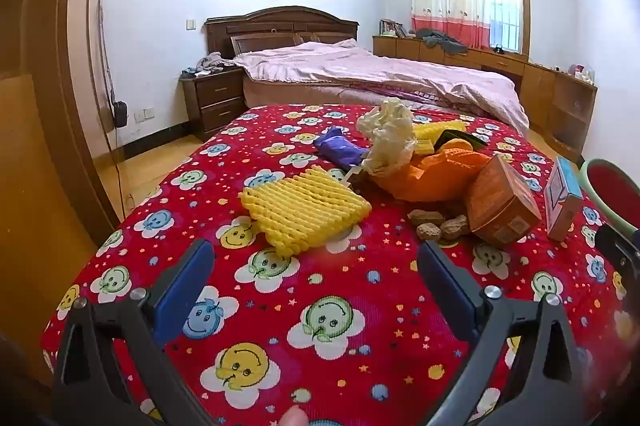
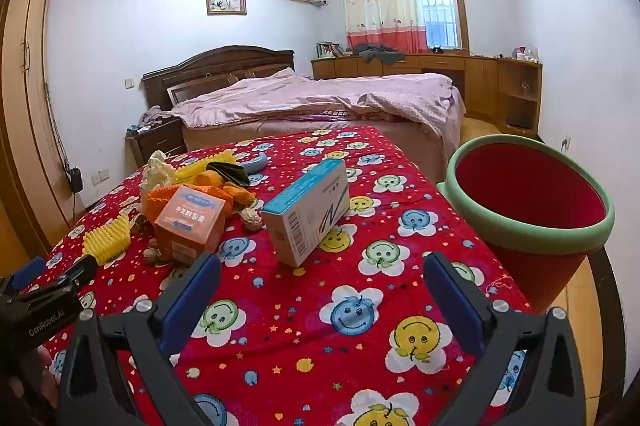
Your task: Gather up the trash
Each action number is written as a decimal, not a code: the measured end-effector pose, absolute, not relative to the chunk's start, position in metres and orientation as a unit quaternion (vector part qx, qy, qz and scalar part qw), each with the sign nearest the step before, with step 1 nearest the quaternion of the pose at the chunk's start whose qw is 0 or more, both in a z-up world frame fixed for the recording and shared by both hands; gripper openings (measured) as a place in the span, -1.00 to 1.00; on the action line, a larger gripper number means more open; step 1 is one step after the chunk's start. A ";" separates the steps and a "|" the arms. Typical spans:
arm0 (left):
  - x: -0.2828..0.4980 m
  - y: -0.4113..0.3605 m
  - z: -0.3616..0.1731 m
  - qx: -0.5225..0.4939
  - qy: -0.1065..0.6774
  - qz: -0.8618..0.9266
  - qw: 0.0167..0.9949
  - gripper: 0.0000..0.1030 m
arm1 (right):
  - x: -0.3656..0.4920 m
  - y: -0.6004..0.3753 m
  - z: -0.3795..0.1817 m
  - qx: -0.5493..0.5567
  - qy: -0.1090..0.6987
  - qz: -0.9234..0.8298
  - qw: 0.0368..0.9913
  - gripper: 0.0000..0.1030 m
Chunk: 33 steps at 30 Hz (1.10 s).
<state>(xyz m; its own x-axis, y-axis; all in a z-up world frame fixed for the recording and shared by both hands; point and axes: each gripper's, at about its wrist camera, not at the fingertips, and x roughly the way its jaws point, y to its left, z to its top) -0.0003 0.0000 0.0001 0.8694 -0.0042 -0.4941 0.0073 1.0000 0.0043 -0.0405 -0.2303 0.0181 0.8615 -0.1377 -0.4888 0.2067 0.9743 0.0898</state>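
Crumpled, boxy trash (image 1: 404,166) heaped on smiley cloth (image 1: 320,306); both grippers' jaws wide open, empty

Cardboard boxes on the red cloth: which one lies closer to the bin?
The white and blue box, standing apart toward the red bin; the orange box sits further off, against the trash pile.
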 end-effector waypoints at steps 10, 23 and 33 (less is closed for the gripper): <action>0.000 0.000 0.000 0.001 0.257 -0.001 0.967 0.95 | -0.040 -0.231 0.018 0.069 0.247 -0.090 0.962 1.00; 0.000 0.001 0.005 0.000 0.254 0.000 0.967 0.94 | -0.040 -0.230 0.018 0.068 0.248 -0.090 0.962 1.00; -0.001 0.001 0.005 0.000 0.253 -0.001 0.968 0.95 | -0.040 -0.231 0.018 0.067 0.248 -0.090 0.962 1.00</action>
